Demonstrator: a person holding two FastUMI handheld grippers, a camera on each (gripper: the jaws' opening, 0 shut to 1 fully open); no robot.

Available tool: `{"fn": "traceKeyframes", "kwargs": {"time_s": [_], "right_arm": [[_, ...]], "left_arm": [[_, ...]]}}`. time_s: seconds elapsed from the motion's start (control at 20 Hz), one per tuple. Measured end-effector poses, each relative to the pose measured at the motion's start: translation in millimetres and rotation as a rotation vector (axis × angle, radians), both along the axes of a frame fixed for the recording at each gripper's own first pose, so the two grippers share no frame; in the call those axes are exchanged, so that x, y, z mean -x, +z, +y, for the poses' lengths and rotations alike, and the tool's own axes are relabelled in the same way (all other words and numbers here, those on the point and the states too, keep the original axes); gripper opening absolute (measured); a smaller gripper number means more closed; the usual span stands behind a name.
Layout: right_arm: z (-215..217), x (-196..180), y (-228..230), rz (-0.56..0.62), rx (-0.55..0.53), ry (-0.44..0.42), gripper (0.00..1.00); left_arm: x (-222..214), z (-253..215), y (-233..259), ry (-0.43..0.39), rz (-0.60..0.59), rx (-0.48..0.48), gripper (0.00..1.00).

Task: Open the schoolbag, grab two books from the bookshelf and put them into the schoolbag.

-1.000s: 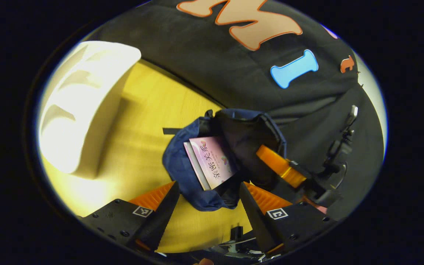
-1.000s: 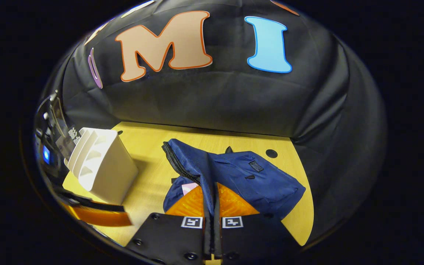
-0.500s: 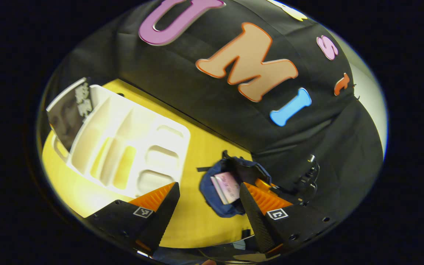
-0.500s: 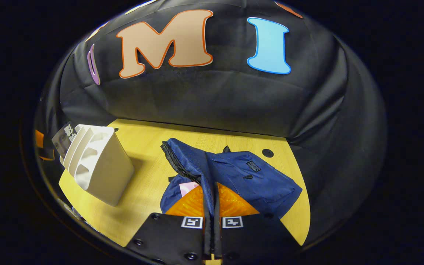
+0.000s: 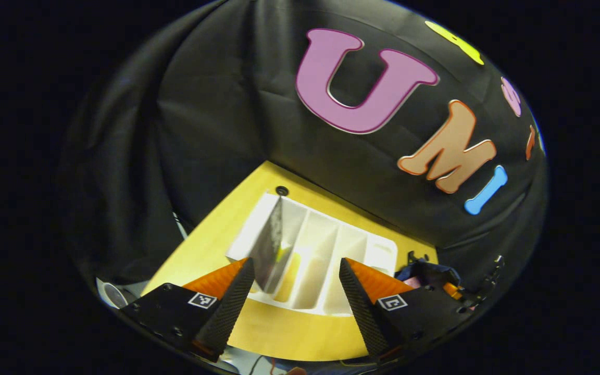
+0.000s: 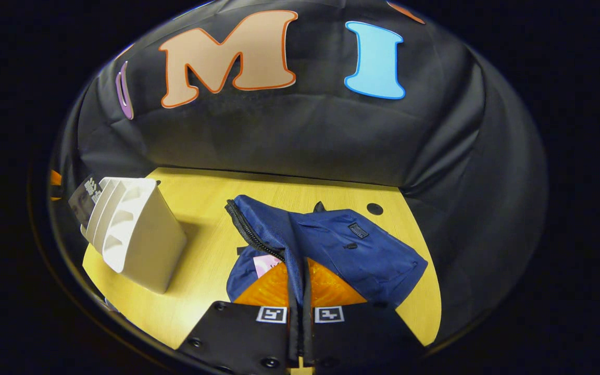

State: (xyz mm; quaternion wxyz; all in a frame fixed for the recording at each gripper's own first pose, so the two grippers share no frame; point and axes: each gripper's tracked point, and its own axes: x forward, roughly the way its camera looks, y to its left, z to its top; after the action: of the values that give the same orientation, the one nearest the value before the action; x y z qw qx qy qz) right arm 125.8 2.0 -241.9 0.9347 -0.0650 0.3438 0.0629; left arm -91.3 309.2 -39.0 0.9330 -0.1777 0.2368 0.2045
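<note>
I kept the right gripper (image 6: 300, 291) clamped on the schoolbag (image 6: 352, 250) flap, holding its mouth open beside the bookshelf (image 5: 321, 255). My left gripper (image 5: 295, 291), fingers spread and empty, faced the bookshelf's remaining book (image 5: 271, 245); one pink book (image 6: 264, 264) lay inside the bag.

Schoolbags: one, a blue schoolbag (image 6: 362, 250) lying on the table, its zipped mouth lifted open.
Bookshelves: one, a white bookshelf (image 5: 321, 260) with several upright slots.
Books on the shelf: one, a dark book (image 5: 271, 245) standing in the end slot.
Books in the bag: one pink book (image 6: 264, 264) showing in the opening; any others cannot be told.
Tables: one yellow wooden table (image 6: 211, 203).
Grippers: two, the left gripper (image 5: 296, 278) and the right gripper (image 6: 300, 291).
</note>
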Motion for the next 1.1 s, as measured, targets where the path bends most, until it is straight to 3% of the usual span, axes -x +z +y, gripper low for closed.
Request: {"fn": "traceKeyframes", "kwargs": {"time_s": [0.2,0.5,0.8,0.95,1.0,1.1], "right_arm": [[0,1,-2,0.004,0.009,-0.024,0.06],[2,4,-7,0.021,0.041,-0.032,0.05],[3,6,-10,0.033,0.059,-0.037,0.06],[3,6,-12,0.035,0.059,-0.037,0.05],[4,6,-12,0.036,0.062,-0.033,0.05],[4,8,-13,0.04,0.071,-0.024,0.05]], "left_arm": [[-15,34,-17,-0.056,0.102,-0.009,0.95],[-42,48,-67,-0.161,0.329,-0.015,0.95],[-66,44,-98,-0.233,0.454,0.033,0.94],[-71,43,-116,-0.261,0.534,0.049,0.83],[-73,44,-120,-0.266,0.559,0.037,0.67],[-73,43,-125,-0.281,0.597,0.032,0.56]]}}
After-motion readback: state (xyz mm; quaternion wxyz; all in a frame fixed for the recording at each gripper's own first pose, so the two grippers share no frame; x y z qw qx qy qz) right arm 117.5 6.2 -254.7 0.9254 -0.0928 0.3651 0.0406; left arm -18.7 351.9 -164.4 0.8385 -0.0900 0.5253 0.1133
